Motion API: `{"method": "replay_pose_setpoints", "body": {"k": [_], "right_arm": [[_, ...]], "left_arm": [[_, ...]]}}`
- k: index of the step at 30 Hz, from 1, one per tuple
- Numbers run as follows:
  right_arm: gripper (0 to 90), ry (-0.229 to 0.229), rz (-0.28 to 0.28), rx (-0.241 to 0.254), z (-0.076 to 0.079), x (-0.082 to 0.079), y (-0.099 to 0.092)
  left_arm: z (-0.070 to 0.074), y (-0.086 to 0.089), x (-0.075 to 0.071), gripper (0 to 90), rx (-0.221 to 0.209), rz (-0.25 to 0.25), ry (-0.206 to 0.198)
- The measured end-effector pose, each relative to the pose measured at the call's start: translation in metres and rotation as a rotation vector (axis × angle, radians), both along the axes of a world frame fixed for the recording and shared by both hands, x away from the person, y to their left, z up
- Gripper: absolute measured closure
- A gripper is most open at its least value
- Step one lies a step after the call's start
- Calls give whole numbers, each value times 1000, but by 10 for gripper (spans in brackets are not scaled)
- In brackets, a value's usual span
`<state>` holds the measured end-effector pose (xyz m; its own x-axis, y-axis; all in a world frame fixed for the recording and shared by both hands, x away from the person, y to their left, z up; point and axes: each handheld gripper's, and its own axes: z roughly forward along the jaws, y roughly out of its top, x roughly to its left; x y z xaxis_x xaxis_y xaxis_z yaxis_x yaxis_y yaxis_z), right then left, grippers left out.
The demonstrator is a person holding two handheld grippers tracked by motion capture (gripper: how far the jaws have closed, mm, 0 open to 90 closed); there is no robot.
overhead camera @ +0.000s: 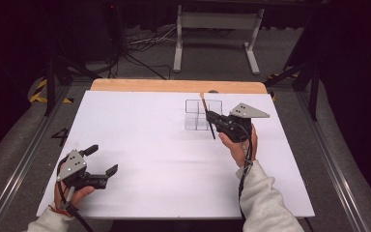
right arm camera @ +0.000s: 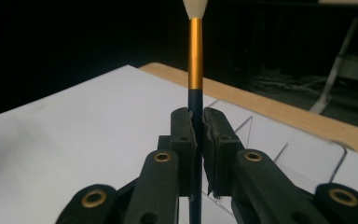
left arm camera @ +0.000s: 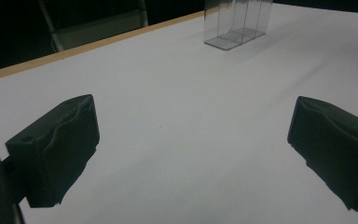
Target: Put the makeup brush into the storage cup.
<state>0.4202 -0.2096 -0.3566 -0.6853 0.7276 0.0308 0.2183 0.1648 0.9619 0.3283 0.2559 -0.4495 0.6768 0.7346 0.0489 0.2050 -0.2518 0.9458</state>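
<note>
A brush (overhead camera: 204,102) with a dark handle, gold ferrule and white tip (right arm camera: 195,51) stands nearly upright, tip up. My right gripper (overhead camera: 210,117) is shut on its handle, the pads (right arm camera: 182,135) pressing from both sides around my right gripper's (right arm camera: 196,126) grip. It hangs just in front of a clear compartmented box (overhead camera: 192,107) at the table's back right, which also shows behind the jaws (right arm camera: 298,154). My left gripper (overhead camera: 103,159) rests low at the front left, open with nothing between its jaws (left arm camera: 193,149). The clear box (left arm camera: 235,23) lies far ahead of it.
A white sheet (overhead camera: 149,145) covers the table, with a wooden strip (overhead camera: 174,85) along the far edge. Beyond it on the floor are a white metal stand (overhead camera: 217,29) and loose cables (overhead camera: 145,43). Dark stand legs flank the table on both sides.
</note>
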Motion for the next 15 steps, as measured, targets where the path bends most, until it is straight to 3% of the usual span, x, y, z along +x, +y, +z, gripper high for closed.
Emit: {"method": "replay_pose_setpoints", "body": {"k": [2,15], "right_arm": [[838,-12,-14,-12,1,3,1],[838,-73,-56,50,19,19,-2]], "left_arm": [[0,0,0,28,-3,3,-4],[0,2,0,24,-14,-5,4]]}}
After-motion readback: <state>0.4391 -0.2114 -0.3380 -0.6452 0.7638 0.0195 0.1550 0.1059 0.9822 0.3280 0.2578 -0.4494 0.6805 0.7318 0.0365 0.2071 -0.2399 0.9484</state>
